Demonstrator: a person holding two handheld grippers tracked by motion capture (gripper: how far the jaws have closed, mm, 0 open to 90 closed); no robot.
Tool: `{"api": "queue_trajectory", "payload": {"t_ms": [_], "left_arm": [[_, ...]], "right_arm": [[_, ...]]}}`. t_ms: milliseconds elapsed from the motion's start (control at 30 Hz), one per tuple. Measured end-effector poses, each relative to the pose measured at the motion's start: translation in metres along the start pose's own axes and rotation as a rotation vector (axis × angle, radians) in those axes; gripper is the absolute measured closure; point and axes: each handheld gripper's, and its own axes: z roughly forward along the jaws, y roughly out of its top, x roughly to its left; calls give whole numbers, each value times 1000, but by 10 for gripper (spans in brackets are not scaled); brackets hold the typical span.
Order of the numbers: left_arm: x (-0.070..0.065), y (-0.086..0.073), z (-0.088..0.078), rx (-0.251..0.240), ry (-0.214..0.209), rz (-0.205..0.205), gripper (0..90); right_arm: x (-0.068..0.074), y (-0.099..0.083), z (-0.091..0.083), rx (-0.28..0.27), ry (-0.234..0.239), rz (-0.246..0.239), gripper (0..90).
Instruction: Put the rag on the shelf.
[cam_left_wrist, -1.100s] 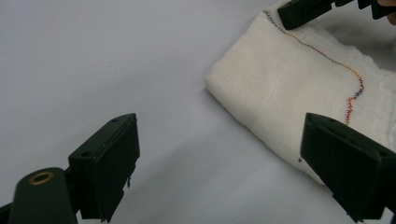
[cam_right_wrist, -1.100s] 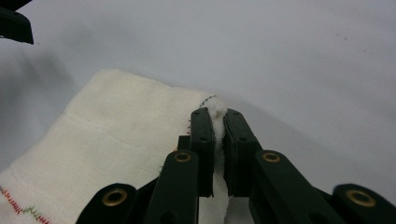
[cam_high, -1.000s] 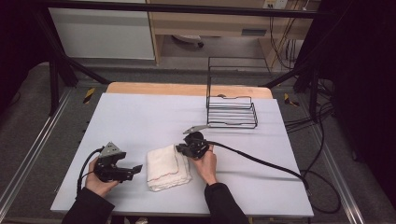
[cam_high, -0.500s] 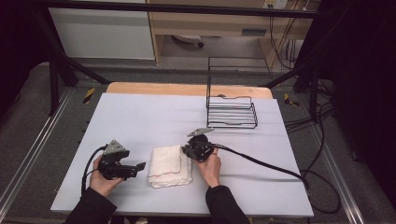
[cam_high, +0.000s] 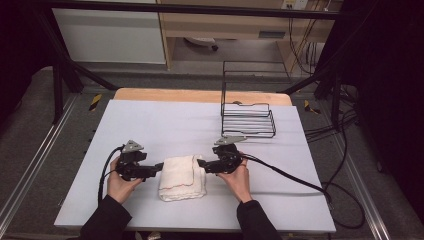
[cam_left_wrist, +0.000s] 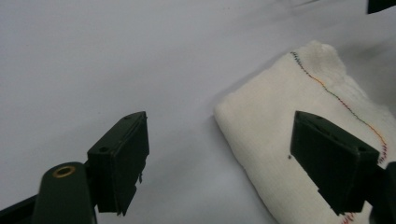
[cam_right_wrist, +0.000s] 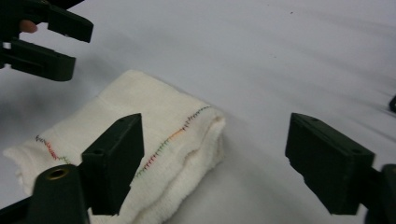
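towel (cam_high: 182, 177): folded, near table (cam_high: 165, 125) front edge, between grippers | left gripper (cam_high: 159, 166): jaws spread, just narrowing, empty, touching the towel's left edge unclear | right gripper (cam_high: 200, 163): jaws just sprung apart, released | towel's near end cut off in both gripper views

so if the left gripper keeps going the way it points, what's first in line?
Most likely the folded white towel: the left gripper points at its near edge, jaws open. Beyond it, the right gripper faces back. Height over the cloth is unclear.

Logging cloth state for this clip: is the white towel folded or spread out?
Folded. The white towel lies as a compact thick pad on the table, stacked layers showing at its edge.
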Motion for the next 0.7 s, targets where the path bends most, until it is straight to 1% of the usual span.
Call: {"api": "queue_trajectory", "payload": {"t_ms": [67,200,300,400,433,500,567,700], "left_arm": [[0,2,7,15,-4,-4,242],[-3,7,17,30,17,-11,330],[-4,9,25,43,10,-33,398],[-3,9,32,62,10,-46,460],[-4,9,33,65,6,-49,484],[-4,8,35,71,12,-43,530],[-4,7,38,80,-2,-43,572],[-4,6,40,85,-19,-51,623]], "right_arm": [[-4,-3,-6,0,-3,-3,102],[-10,-14,-18,5,-1,11,73],[-14,-23,-25,16,-3,19,52],[-18,-29,-32,23,-14,24,43],[-19,-31,-34,21,-16,32,42],[-21,-34,-36,11,-18,37,37],[-21,-35,-37,17,-21,31,35],[-20,-37,-35,23,-15,26,31]]}}
